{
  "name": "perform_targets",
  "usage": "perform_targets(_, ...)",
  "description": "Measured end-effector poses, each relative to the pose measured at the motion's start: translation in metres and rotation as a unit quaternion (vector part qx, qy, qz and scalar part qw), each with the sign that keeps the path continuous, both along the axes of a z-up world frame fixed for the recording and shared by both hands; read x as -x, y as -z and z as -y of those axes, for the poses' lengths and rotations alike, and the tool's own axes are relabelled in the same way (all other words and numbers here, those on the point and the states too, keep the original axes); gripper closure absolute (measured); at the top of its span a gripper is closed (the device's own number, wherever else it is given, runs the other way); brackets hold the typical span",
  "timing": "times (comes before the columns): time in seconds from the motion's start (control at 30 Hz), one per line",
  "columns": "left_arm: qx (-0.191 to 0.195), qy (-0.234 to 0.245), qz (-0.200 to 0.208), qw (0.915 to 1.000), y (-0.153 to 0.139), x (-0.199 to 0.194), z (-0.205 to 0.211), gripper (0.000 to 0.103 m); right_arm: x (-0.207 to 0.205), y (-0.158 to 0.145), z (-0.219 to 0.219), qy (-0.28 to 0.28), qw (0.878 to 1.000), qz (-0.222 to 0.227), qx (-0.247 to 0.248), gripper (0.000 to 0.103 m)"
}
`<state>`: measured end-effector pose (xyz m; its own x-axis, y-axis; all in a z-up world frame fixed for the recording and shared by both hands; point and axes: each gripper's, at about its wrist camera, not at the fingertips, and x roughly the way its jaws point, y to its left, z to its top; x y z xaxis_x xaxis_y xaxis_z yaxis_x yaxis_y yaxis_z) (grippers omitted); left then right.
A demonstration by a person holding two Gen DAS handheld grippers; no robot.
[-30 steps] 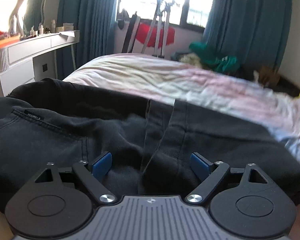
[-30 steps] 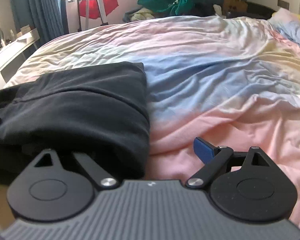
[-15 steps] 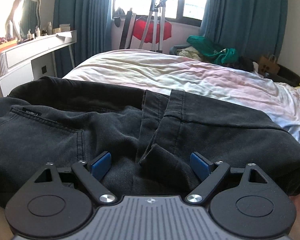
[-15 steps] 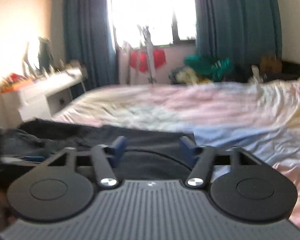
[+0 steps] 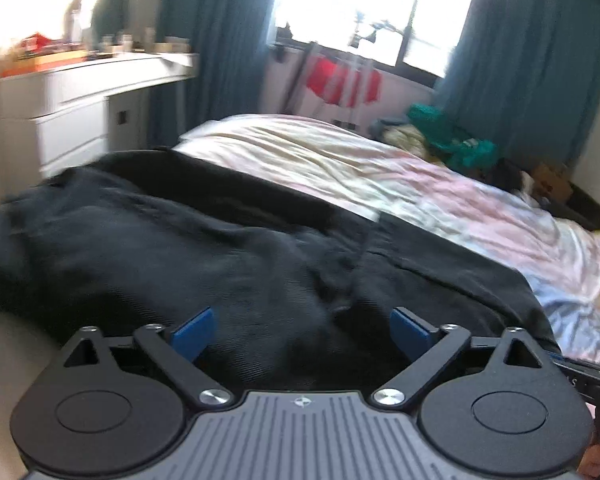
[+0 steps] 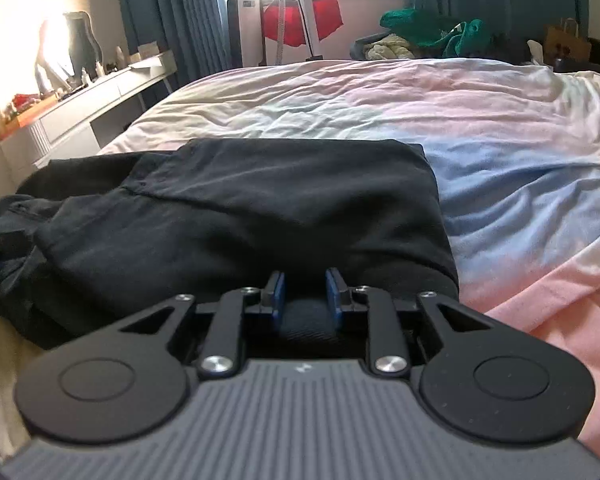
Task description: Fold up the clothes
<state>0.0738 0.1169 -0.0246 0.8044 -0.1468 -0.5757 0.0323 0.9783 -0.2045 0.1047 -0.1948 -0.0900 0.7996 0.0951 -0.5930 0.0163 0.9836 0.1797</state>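
Black trousers partly folded at the near edge of a bed, one gripper spread wide, the other pinching cloth.

On the left, the left gripper has its blue pads far apart over the black trousers, gripping nothing; this view is motion-blurred, so seams are hard to read. On the right, the right gripper has its pads drawn close with a bulge of dark fabric between them, apparently clamped. The trousers lie doubled over on the pastel bedsheet; more folding seems left. The waistband end is rumpled and cut off at the left.
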Motion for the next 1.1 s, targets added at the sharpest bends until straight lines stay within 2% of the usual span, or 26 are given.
perform_targets(0.03,0.019,-0.02,0.0,0.9996,-0.003,0.006,-0.013,0.001,0.001,-0.001,0.0,0.0,1.0,0.001,0.001,0.079)
perform_targets(0.1,0.062,-0.061,-0.004,0.9962,-0.007,0.017,-0.039,0.0,0.001,-0.003,-0.002,0.001,1.0,0.002,0.0,0.079)
perform_targets(0.2,0.133,-0.123,-0.029,0.9831,-0.007,0.02,-0.078,0.0,0.003,-0.005,-0.002,0.003,1.0,0.003,-0.002,0.079)
perform_targets(0.3,0.203,-0.168,-0.068,0.9622,0.003,0.011,-0.11,0.0,0.006,-0.007,-0.001,0.002,1.0,0.004,-0.003,0.079)
perform_targets(0.4,0.276,-0.207,-0.113,0.9317,0.025,-0.006,-0.138,0.0,0.008,-0.008,-0.001,0.001,1.0,0.003,0.001,0.079)
perform_targets(0.47,0.315,-0.222,-0.127,0.9138,0.037,-0.018,-0.154,0.0,0.009,-0.008,-0.001,0.002,1.0,0.002,0.001,0.079)
perform_targets(0.53,0.345,-0.244,-0.12,0.8985,0.044,-0.028,-0.17,0.001,0.012,-0.01,-0.001,0.004,1.0,0.001,0.002,0.079)
perform_targets(0.6,0.363,-0.261,-0.094,0.8895,0.048,-0.036,-0.183,0.003,0.014,-0.012,-0.002,0.006,1.0,0.003,0.004,0.079)
perform_targets(0.67,0.356,-0.27,-0.076,0.8913,0.049,-0.044,-0.193,0.006,0.018,-0.018,-0.005,0.011,1.0,0.02,0.009,0.076)
perform_targets(0.73,0.341,-0.279,-0.066,0.895,0.051,-0.051,-0.203,0.021,0.023,-0.026,-0.009,0.006,0.998,0.053,0.013,0.075)
perform_targets(0.8,0.337,-0.285,-0.06,0.8952,0.054,-0.054,-0.212,0.031,0.026,-0.034,-0.013,-0.002,0.996,0.085,0.012,0.075)
perform_targets(0.87,0.351,-0.29,-0.054,0.8886,0.058,-0.054,-0.218,0.04,0.02,-0.035,-0.019,-0.017,0.995,0.094,0.013,0.076)
perform_targets(0.93,0.366,-0.295,-0.047,0.8814,0.063,-0.054,-0.224,0.055,0.004,-0.02,-0.025,-0.031,0.998,0.044,0.019,0.076)
perform_targets(0.97,0.369,-0.293,-0.044,0.8809,0.063,-0.053,-0.225,0.058,-0.003,-0.01,-0.027,-0.036,0.999,0.018,0.024,0.076)
perform_targets(1.0,0.353,-0.289,-0.039,0.8889,0.059,-0.052,-0.224,0.065,-0.009,-0.001,-0.03,-0.041,0.999,0.0,0.032,0.076)
perform_targets(1.03,0.336,-0.285,-0.033,0.8971,0.055,-0.051,-0.222,0.075,-0.01,0.001,-0.033,-0.046,0.998,0.0,0.046,0.076)
perform_targets(1.07,0.306,-0.276,-0.021,0.9109,0.047,-0.05,-0.217,0.076,-0.011,0.003,-0.036,-0.05,0.997,0.0,0.06,0.076)
perform_targets(1.1,0.279,-0.272,-0.009,0.9209,0.039,-0.048,-0.209,0.08,-0.012,0.004,-0.038,-0.053,0.996,-0.001,0.069,0.076)
